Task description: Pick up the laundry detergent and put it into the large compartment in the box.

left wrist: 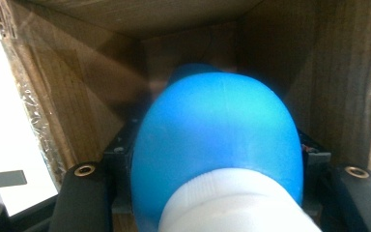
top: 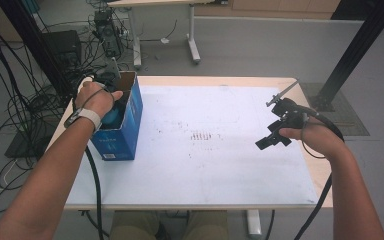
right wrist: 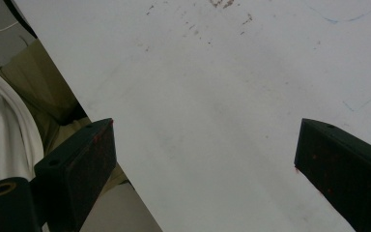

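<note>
A blue cardboard box (top: 125, 131) stands open-topped on the left part of the table. My left gripper (top: 114, 102) reaches down into it, with the hand above. Between its jaws sits a rounded blue bottle (left wrist: 217, 140) with a white ribbed cap (left wrist: 232, 203), and brown box walls (left wrist: 77, 96) surround it; the dark pads (left wrist: 120, 151) press its sides. The bottle shows as a blue patch (top: 111, 116) inside the box. My right gripper (top: 271, 135) hovers over the right side of the white mat (top: 205, 140), its jaws wide apart (right wrist: 205, 133) with nothing between them.
The white mat (right wrist: 222, 72) carries faint reddish marks (top: 200, 135) at its middle. The person's lap (right wrist: 38, 106) lies beyond the table's near edge. Tangled cables (top: 10, 100) and equipment crowd the floor at left; a black post (top: 350, 55) stands at back right.
</note>
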A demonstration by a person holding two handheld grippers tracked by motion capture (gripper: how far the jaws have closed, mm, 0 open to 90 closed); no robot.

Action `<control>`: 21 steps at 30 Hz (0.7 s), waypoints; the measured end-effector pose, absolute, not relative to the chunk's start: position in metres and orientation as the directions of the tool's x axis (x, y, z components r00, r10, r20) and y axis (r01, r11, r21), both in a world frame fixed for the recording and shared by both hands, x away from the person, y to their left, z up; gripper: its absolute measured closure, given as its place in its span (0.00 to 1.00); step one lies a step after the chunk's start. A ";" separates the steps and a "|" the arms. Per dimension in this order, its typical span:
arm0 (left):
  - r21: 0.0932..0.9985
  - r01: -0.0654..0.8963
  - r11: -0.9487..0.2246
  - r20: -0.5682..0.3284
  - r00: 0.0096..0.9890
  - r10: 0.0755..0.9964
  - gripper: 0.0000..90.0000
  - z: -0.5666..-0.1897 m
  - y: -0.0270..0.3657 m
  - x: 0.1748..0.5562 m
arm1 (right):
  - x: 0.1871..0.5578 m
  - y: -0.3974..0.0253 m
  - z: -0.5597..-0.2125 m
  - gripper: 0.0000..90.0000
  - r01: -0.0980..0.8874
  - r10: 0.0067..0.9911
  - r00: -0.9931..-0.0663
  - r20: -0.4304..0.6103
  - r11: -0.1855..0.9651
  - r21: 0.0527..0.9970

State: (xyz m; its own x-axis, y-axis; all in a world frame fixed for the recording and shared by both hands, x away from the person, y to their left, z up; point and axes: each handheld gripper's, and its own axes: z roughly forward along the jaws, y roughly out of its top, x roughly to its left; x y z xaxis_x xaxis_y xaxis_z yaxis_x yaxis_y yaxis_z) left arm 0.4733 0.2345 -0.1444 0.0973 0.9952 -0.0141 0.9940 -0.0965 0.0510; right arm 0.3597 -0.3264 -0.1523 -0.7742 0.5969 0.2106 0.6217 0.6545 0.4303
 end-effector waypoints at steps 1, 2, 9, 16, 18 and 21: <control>0.049 0.994 -0.097 -0.014 0.097 0.995 0.42 -0.144 0.234 0.474 | 0.360 -0.326 -0.152 0.08 0.622 0.597 -0.774 0.210 0.655 0.429; 0.050 0.994 -0.096 -0.014 0.097 0.995 0.42 -0.144 0.234 0.474 | 0.360 -0.326 -0.152 0.08 0.622 0.598 -0.774 0.210 0.655 0.429; 0.040 0.995 -0.096 -0.017 0.097 0.995 0.42 -0.144 0.235 0.476 | 0.360 -0.326 -0.151 0.08 0.623 0.599 -0.773 0.208 0.654 0.429; 0.040 0.995 -0.096 -0.019 0.097 0.995 0.42 -0.145 0.236 0.476 | 0.360 -0.326 -0.151 0.08 0.619 0.596 -0.776 0.207 0.657 0.429; 0.041 0.995 -0.096 -0.019 0.096 0.995 0.42 -0.145 0.236 0.476 | 0.360 -0.326 -0.151 0.08 0.620 0.597 -0.775 0.207 0.656 0.431; 0.042 0.994 -0.096 -0.020 0.097 0.995 0.42 -0.145 0.236 0.476 | 0.359 -0.325 -0.149 0.08 0.620 0.598 -0.775 0.205 0.657 0.430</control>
State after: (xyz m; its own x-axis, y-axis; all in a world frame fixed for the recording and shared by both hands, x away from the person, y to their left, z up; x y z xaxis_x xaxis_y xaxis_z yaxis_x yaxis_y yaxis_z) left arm 0.4761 0.2360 -0.1447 0.0968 0.9951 -0.0203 0.9945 -0.0959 0.0422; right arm 0.3593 -0.3254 -0.1493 -0.7753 0.5975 0.2047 0.6197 0.6568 0.4296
